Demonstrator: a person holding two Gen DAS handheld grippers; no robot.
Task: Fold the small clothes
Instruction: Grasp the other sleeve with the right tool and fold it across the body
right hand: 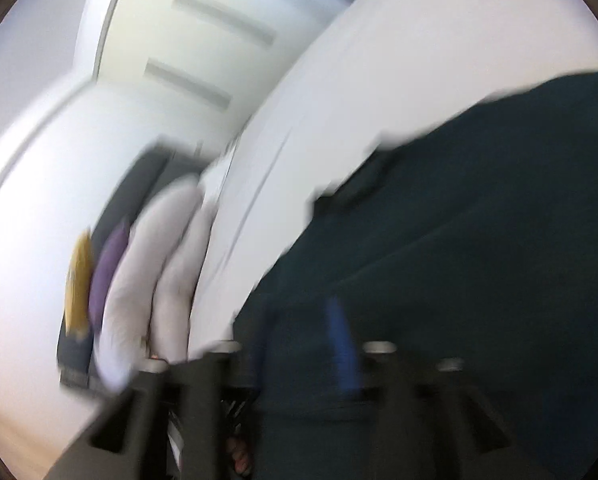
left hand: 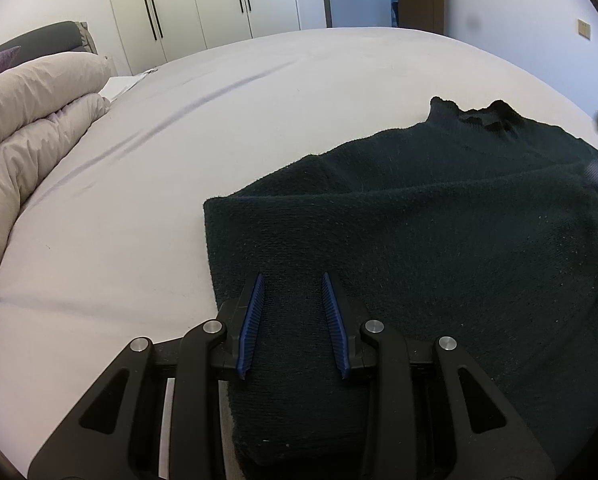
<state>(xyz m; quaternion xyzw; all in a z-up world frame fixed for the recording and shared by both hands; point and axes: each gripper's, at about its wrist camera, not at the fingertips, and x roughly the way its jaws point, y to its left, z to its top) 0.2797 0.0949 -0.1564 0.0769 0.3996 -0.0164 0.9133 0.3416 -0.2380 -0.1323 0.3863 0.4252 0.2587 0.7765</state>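
Sweater (left hand: 439,232), dark green knit, partly folded on the pale bed sheet (left hand: 139,220), collar at the far end; left gripper (left hand: 293,320) clamps a doubled band of its near edge between narrowly parted blue pads, probably to anchor the fold. Right gripper (right hand: 307,344) is blurred over the same garment; its jaws stand apart, and whether they pinch cloth cannot be told.

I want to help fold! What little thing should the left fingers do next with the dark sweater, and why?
Probably lift that corner and carry it toward the collar. The left gripper has a fold of the dark sweater between its fingers, and the sweater lies only part-folded on the bed sheet. The right view is too blurred to count on.
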